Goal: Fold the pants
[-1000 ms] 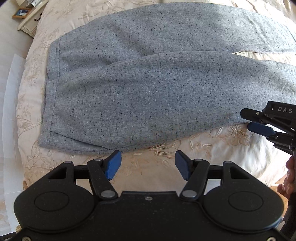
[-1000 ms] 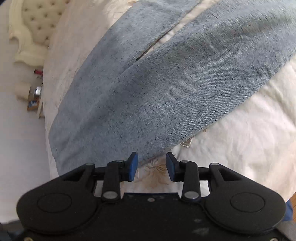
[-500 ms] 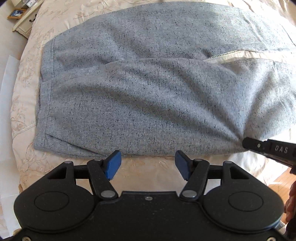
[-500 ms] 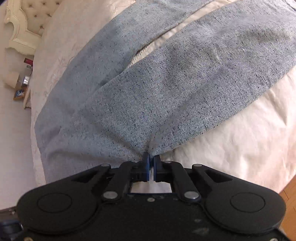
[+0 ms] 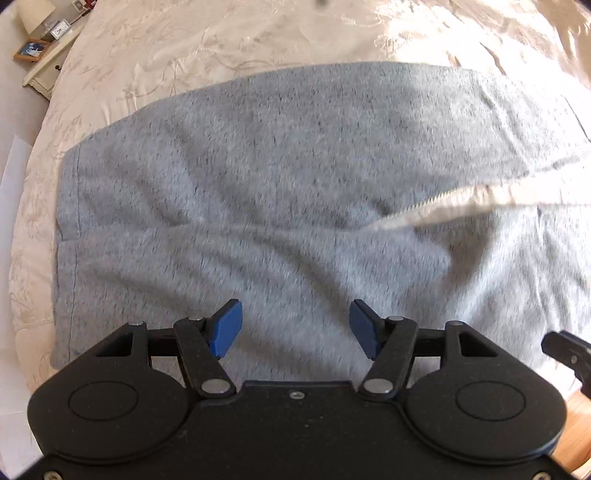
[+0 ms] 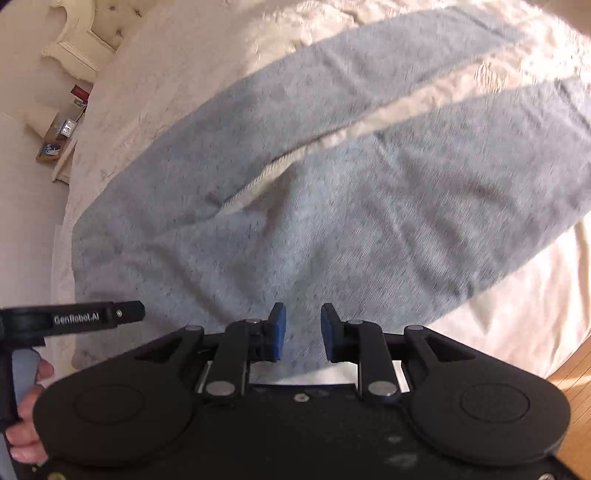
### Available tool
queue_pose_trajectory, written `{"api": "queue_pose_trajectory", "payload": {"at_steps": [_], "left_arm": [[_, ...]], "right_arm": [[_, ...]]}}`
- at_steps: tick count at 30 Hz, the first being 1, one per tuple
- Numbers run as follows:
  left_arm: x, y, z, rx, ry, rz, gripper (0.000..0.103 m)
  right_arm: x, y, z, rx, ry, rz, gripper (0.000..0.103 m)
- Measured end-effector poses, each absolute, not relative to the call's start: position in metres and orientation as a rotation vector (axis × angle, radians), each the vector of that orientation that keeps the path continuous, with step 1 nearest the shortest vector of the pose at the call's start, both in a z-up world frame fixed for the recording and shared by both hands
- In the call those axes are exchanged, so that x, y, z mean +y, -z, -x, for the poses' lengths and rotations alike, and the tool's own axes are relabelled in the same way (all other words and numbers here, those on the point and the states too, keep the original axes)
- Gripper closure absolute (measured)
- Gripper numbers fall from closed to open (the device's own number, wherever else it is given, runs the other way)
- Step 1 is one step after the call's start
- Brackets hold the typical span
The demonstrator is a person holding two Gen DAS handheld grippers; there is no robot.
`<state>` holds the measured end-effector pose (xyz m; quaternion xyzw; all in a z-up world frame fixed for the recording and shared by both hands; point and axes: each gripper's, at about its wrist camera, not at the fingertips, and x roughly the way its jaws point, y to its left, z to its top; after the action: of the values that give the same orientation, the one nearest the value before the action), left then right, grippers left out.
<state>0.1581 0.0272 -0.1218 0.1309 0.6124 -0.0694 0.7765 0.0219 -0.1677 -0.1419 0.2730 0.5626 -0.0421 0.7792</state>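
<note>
A: Left gripper hangs wide open over the grey pants, nothing pinched!

B: Right gripper is opening, cloth below, pads clear. Pants spread toward twelve o'clock across the cream bedspread, nightstand at ten.

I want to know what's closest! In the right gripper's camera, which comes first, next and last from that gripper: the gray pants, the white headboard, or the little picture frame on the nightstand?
1. Gray pants, right under the right gripper.
2. Picture frame, far left on the nightstand.
3. White headboard, top left, farthest.
</note>
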Motion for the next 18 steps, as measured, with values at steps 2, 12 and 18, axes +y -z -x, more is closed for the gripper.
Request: {"api": "queue_pose_trajectory", "payload": {"at_steps": [2, 12, 18], "left_arm": [[0.013, 0.126, -0.181, 1.329, 0.127, -0.250, 0.037], [-0.043, 0.197, -0.232, 1.426, 0.022, -0.190, 0.037], [-0.034, 0.225, -0.207, 1.449, -0.009, -0.177, 0.031]], "right_arm": [[-0.184, 0.141, -0.029, 1.193, 0.108, -0.562, 0.079], [-0.268, 0.156, -0.089, 1.171, 0.135, -0.488, 0.079], [-0.306, 0.165, -0.116, 1.186, 0.112, -0.426, 0.078]]}}
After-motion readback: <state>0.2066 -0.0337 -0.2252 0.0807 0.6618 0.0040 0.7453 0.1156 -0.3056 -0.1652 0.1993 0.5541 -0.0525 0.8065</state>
